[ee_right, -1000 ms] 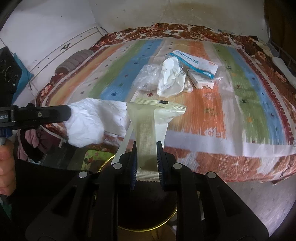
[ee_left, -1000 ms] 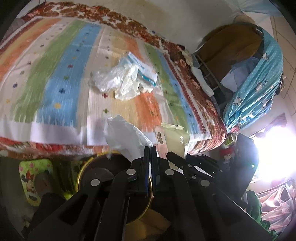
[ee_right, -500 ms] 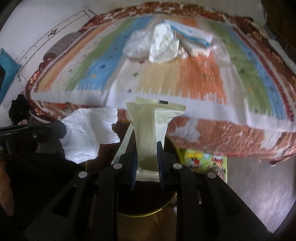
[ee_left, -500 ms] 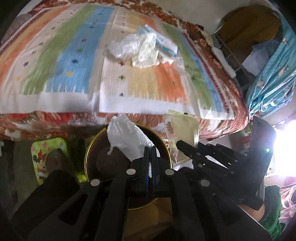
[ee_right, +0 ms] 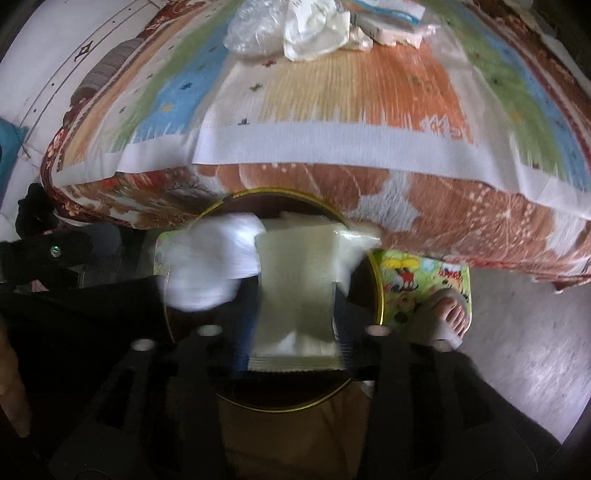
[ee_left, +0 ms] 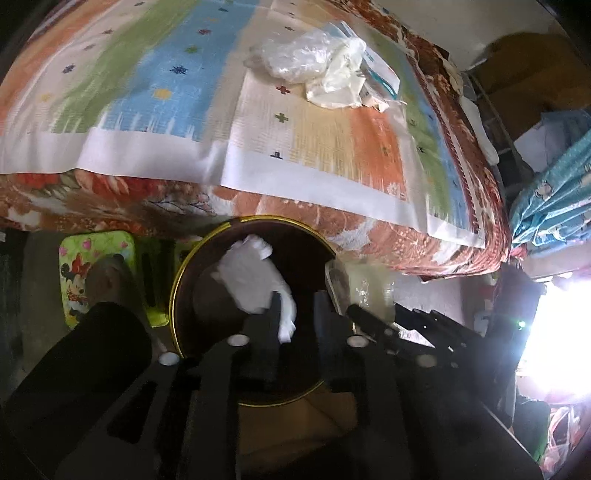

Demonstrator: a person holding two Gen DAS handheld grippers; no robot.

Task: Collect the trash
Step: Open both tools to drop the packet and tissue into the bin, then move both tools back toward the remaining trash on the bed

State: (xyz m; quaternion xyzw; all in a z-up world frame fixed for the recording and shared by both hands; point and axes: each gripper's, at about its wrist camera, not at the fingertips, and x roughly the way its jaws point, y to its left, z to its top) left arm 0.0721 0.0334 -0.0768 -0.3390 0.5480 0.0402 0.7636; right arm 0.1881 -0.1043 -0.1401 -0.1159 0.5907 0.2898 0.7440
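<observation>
A: Both grippers are hanging over the bin (ee_left: 207,251), the dark one with the gold rim standing on the floor against the bed (ee_left: 258,206).

B: Is the left gripper (ee_left: 295,314) gripping anything?

A: Its jaws have just been opening. The white crumpled tissue (ee_left: 255,273) is sitting loose in front of them, over the mouth of the bin, one end still between the fingers with nothing pressing on it.

B: And the right gripper (ee_right: 295,332)?

A: Its jaws have also just been opening. The pale yellow wrapper (ee_right: 299,280) is lying in the gap between them, blurred; the pads seem clear of it. It is hanging above the bin too, beside the tissue.

B: More trash?

A: A clear plastic bag (ee_left: 295,59), a white wrapper (ee_left: 336,81) and a blue-and-white packet (ee_right: 388,18) are lying together on the striped blanket (ee_left: 147,81). A bare foot (ee_right: 439,317) is resting on a cartoon mat (ee_right: 421,280) beside the bin.
</observation>
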